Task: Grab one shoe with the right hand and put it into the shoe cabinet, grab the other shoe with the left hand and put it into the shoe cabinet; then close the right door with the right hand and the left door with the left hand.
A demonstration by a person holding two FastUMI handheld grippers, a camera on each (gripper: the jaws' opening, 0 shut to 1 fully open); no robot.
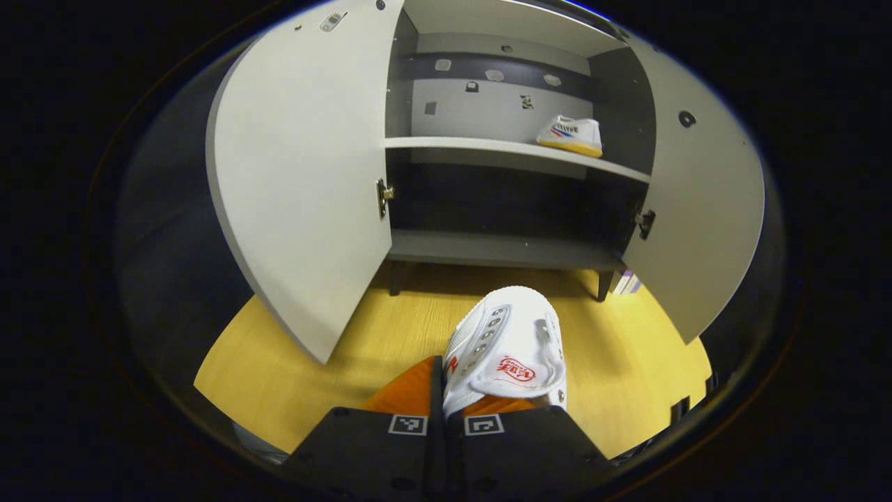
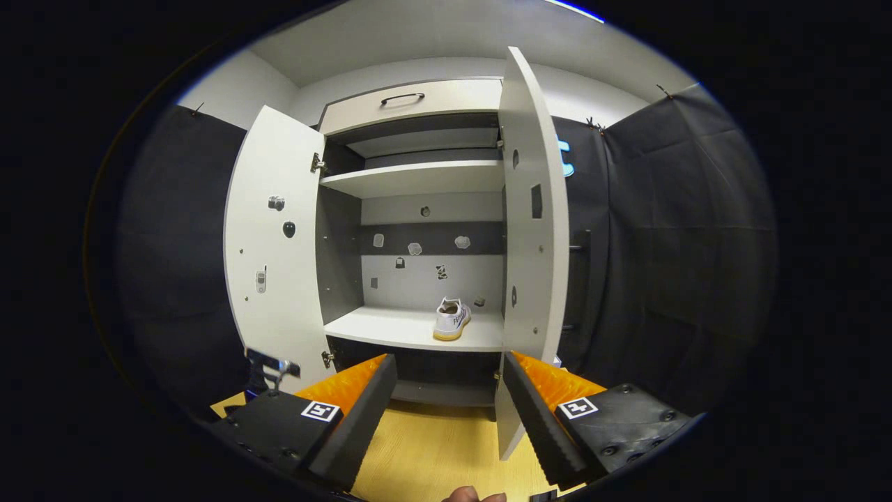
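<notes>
White canvas sits clamped in the left gripper (image 1: pixel 443 411): its fingers are pressed together on the heel collar of a shoe (image 1: pixel 507 352), toe pointing forward, so that the shoe can go into the cabinet (image 1: pixel 502 251) toe first. Gripping at the heel looks deliberate; it leaves the sole free to slide onto a shelf. This gripper is held low over the yellow floor (image 1: pixel 293 355), tipped slightly down, aimed at the opening between the left door (image 1: pixel 300 181) and right door (image 1: pixel 704 209), both swung wide.

Farther in, the other shoe (image 1: pixel 570 135) already rests on the middle shelf (image 1: pixel 460 145), near its right end and back edge, which leaves the left part free.

In the right gripper view, the right gripper (image 2: pixel 449 397) is spread wide and empty, held level, facing the cabinet, close to the right door's free edge, probably waiting to push it shut.
</notes>
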